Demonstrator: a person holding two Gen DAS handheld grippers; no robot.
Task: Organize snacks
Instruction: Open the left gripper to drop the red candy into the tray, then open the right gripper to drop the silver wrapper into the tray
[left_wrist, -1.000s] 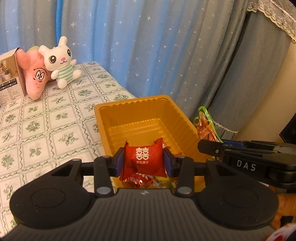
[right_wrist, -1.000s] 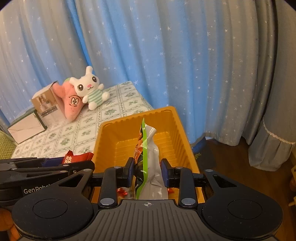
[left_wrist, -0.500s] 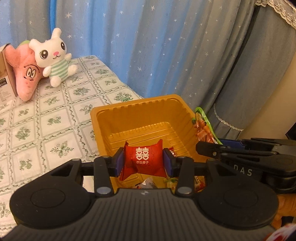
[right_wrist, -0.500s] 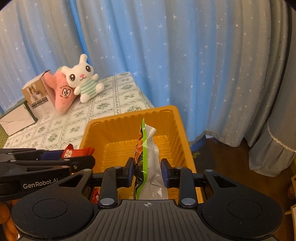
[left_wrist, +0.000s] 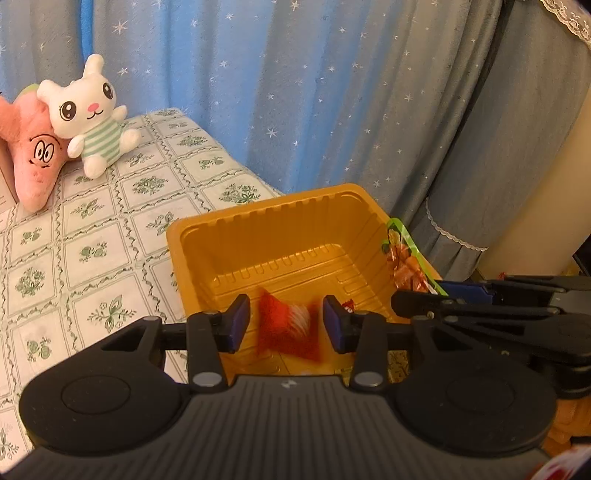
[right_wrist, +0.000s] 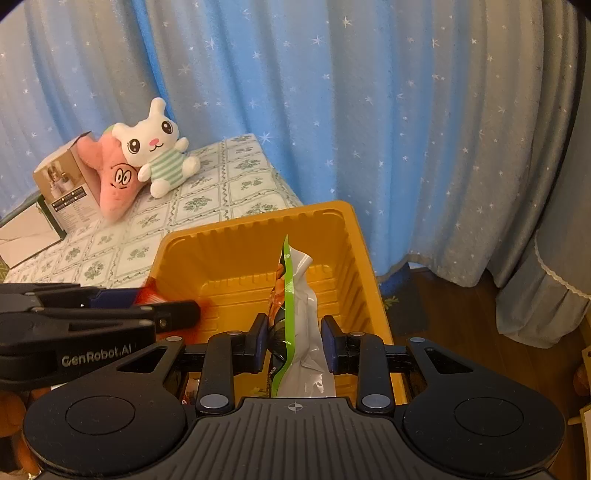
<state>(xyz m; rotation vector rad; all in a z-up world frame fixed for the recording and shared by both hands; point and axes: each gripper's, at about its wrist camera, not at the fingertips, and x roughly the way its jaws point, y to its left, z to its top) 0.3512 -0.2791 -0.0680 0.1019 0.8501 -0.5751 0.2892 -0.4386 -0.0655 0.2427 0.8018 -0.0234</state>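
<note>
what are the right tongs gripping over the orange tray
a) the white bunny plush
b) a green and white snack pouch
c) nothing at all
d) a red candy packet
b: in the right wrist view the right tongs are clamped on the green and white snack pouch, which stands upright between the pads over the orange tray.

Floral-tiled tablecloth (left_wrist: 92, 254) carries an orange tray (left_wrist: 207, 236), 2 plush toys (left_wrist: 88, 122) — and a box (right_wrist: 62, 184).
</note>
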